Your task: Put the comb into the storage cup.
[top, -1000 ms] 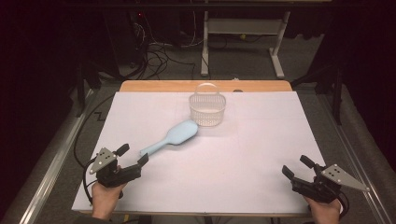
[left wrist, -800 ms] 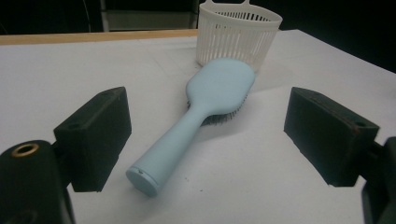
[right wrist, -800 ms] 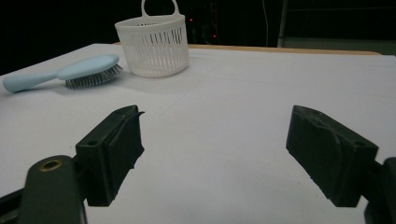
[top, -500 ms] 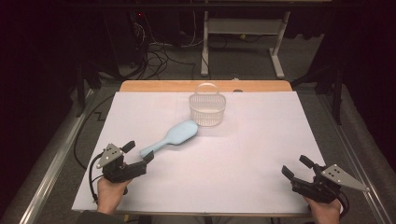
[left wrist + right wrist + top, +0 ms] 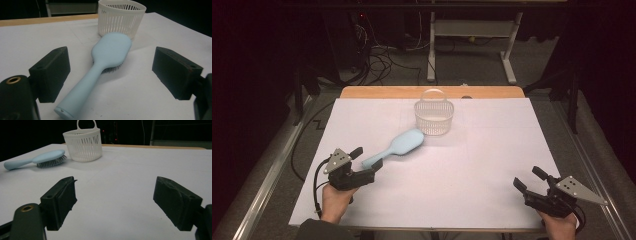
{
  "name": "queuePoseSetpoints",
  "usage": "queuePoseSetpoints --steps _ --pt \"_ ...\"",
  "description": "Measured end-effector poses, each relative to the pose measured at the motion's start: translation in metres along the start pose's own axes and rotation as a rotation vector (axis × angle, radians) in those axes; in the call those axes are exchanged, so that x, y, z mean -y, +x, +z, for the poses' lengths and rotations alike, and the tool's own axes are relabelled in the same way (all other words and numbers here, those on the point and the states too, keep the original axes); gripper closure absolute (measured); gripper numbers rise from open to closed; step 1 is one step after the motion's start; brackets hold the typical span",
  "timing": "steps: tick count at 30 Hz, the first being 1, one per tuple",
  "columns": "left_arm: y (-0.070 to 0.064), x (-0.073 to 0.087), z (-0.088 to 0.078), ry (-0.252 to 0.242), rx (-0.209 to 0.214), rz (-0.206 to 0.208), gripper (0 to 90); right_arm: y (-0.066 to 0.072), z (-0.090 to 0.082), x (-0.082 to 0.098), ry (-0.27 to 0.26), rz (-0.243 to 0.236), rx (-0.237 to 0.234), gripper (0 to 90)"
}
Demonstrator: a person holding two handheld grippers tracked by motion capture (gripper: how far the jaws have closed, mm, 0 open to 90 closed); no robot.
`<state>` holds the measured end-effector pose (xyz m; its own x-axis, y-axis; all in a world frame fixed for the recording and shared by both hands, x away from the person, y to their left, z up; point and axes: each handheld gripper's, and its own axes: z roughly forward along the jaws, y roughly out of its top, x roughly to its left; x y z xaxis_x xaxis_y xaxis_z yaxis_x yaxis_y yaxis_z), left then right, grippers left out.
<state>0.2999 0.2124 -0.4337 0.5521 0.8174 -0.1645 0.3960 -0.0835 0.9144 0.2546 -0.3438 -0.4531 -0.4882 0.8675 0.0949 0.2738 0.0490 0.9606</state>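
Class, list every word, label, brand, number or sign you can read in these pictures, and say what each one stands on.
None: no readable text anywhere.
Blue hairbrush: plain back and handle, no brand.
White basket: bare slats, no label.
White table cover: unmarked.
Left gripper and right gripper: no lettering visible.

Black left gripper carries a grey three-cornered plate, trailing black cable.

A white slatted basket with a loop handle stands upright on the white-covered tabletop, near its far wooden edge. Behind, on the floor, lie what look like tangled cables.
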Motion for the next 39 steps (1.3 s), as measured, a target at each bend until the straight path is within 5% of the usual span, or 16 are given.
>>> queuePoseSetpoints --steps 39 --pt "-0.010 -0.026 0.042 0.053 0.047 0.015 14.1 -0.002 -0.001 0.000 -0.007 0.013 -0.018 18.2"
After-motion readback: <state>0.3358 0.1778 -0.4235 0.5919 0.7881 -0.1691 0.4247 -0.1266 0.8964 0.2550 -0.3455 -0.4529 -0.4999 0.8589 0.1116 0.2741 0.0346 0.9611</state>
